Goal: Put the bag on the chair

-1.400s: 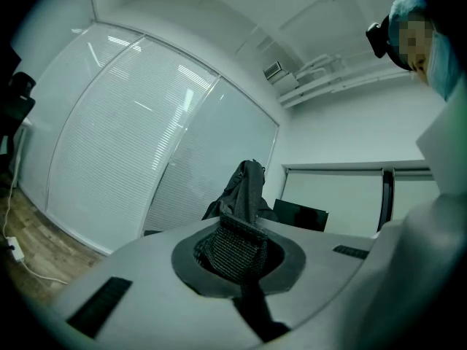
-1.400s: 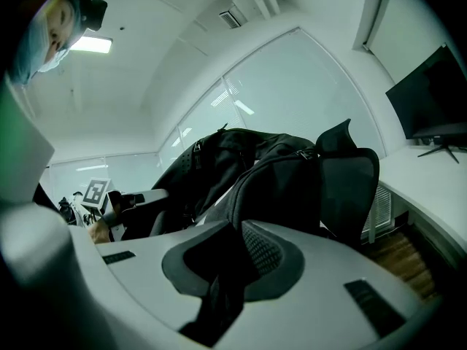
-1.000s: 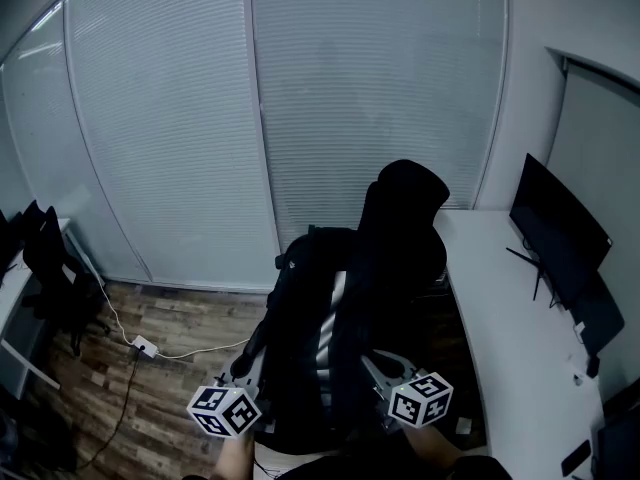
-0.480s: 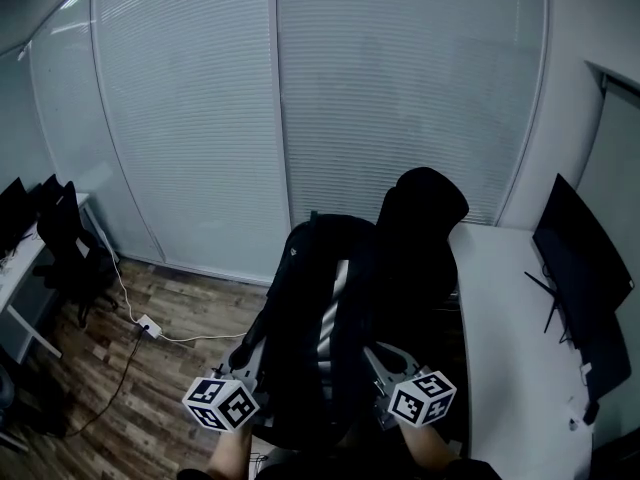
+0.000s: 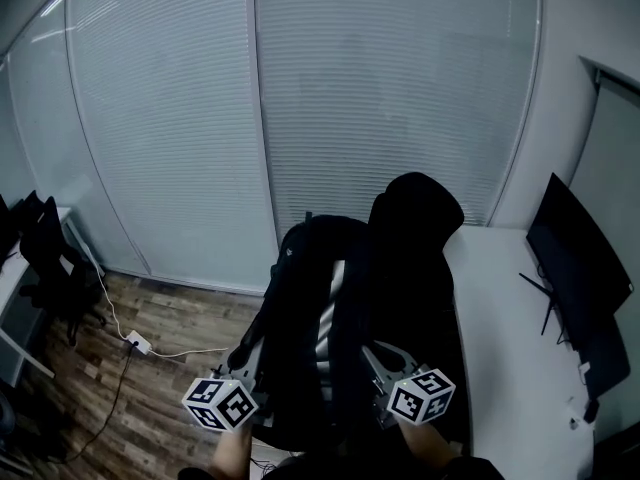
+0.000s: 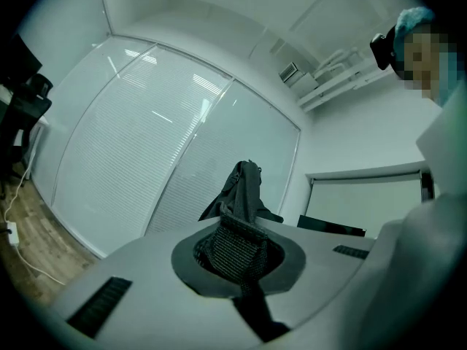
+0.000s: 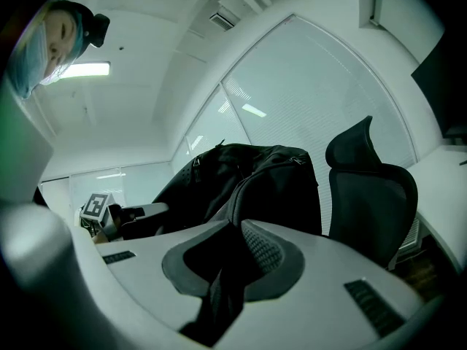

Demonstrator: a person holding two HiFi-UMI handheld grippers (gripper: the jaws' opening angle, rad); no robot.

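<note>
Two grippers are sharing one load. The left gripper [image 5: 243, 358] is pinching a woven strap [image 6: 235, 245] with its jaws almost fully together. The right gripper [image 5: 377, 360] is clamping a thicker dark strap [image 7: 219, 290], its jaws standing narrowly apart around it. The bag [image 5: 320, 318], a black backpack, is hanging upright between the two, its long axis running up and down.

The relation that is counting here: the chair [image 5: 415, 228] is standing just beyond the bag, on its far side and a little toward the right gripper, close against the left edge of the desk [image 5: 505, 368]. The right hand is therefore sitting nearer the chair. The bag is lying straight ahead of both pairs of jaws, between them and the backrest. I am judging that the coming move is calling for a carry forward and slightly rightward, then a lowering onto the seat.

The bag is hiding the seat itself in the head view; only the backrest and headrest are showing above and beside it. The right gripper view is also cutting the seat off. The bag's lower end is merging into the dark at the picture's bottom edge, so I cannot tell whether it is touching the chair.
</note>
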